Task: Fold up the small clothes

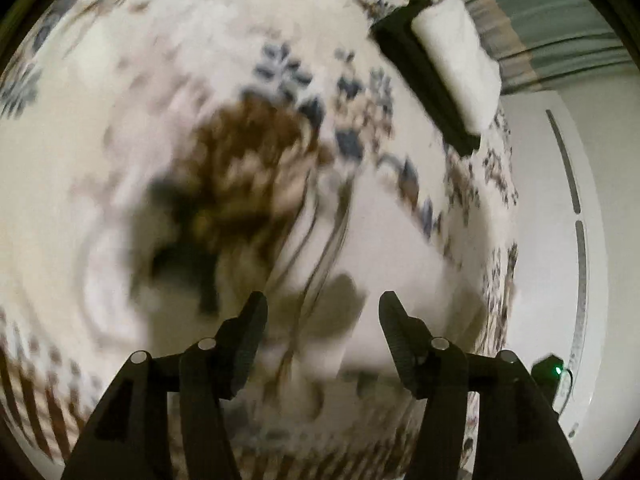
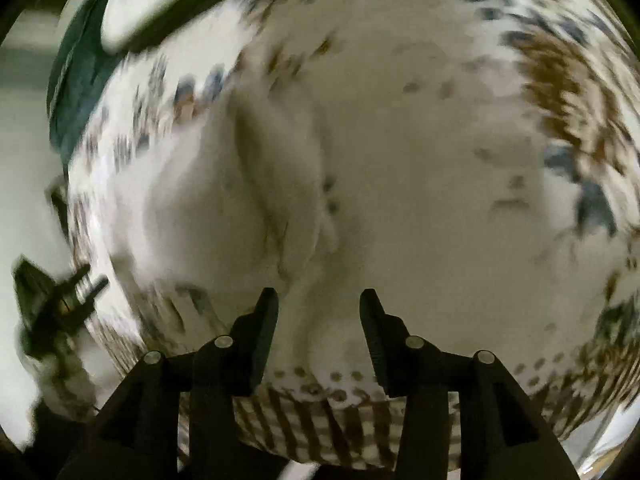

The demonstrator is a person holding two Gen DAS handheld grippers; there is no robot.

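Both views are badly smeared, so fine detail is lost. In the left wrist view the left tool point(image 1: 322, 300) sits at the bottom centre with its fingers spread and nothing between them, pointing down at a pale garment point(image 1: 384, 240) that lies on the patterned cloth point(image 1: 132, 92) covering the bench. Thin dark lines run across the garment near the fingers; whether they are seams or cords cannot be told. At the upper right of that frame a white folded piece point(image 1: 456, 60) rests on a dark folded piece point(image 1: 416, 68), near the cloth's edge, probably set there to keep the working area free.

In the right wrist view the right tool point(image 2: 319, 300) is also spread and empty, low in the frame above the same white garment point(image 2: 280, 184), which shows a ridge of bunched fabric just left of centre. The garment does not yet look neatly folded. With both tools splayed above it, they seem ready to take an edge.
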